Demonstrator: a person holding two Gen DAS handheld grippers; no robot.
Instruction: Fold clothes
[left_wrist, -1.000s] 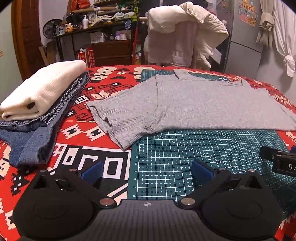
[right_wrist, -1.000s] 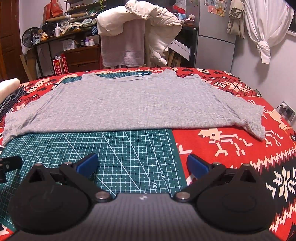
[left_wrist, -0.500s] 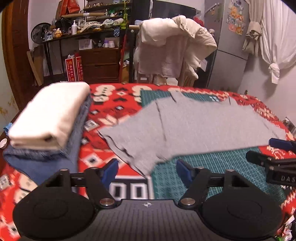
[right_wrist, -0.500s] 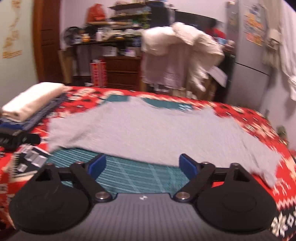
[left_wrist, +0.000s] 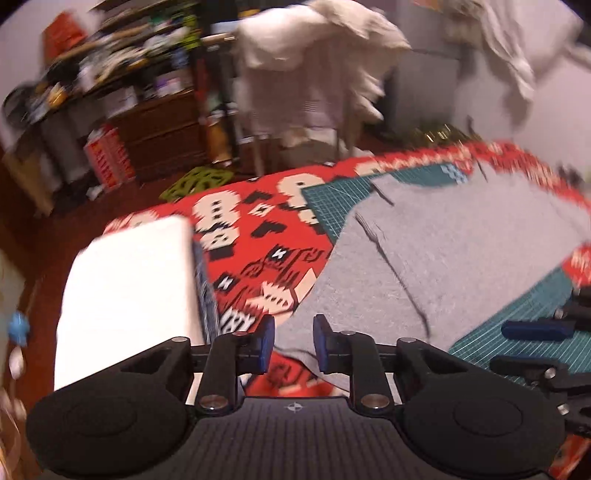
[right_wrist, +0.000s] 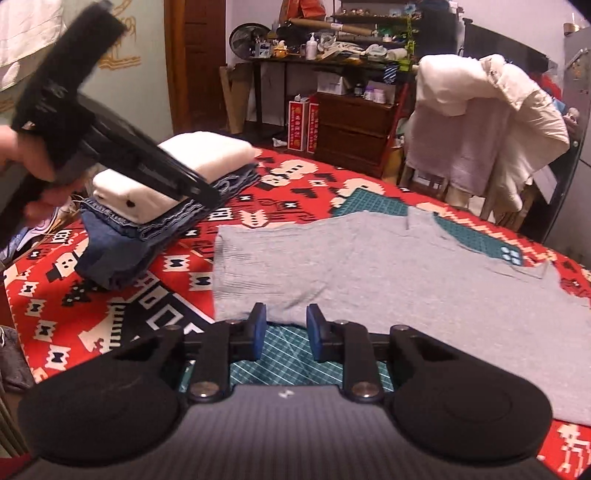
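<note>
On red blanket (right_wrist: 110, 317): one grey shirt (right_wrist: 406, 280); two hand-held grippers (left_wrist: 291, 343) (right_wrist: 282, 328) narrowly parted, empty.

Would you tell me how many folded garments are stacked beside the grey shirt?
2 visible: a cream garment on top, folded denim beneath it, left of the grey shirt. More may be hidden between them.

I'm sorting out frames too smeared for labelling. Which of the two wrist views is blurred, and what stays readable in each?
Left wrist view: heavy motion blur over the room and the grey shirt; only the left gripper is crisp. Right wrist view: mostly sharp, grey shirt and folded stack readable; only the left gripper at upper left is smeared.
</note>
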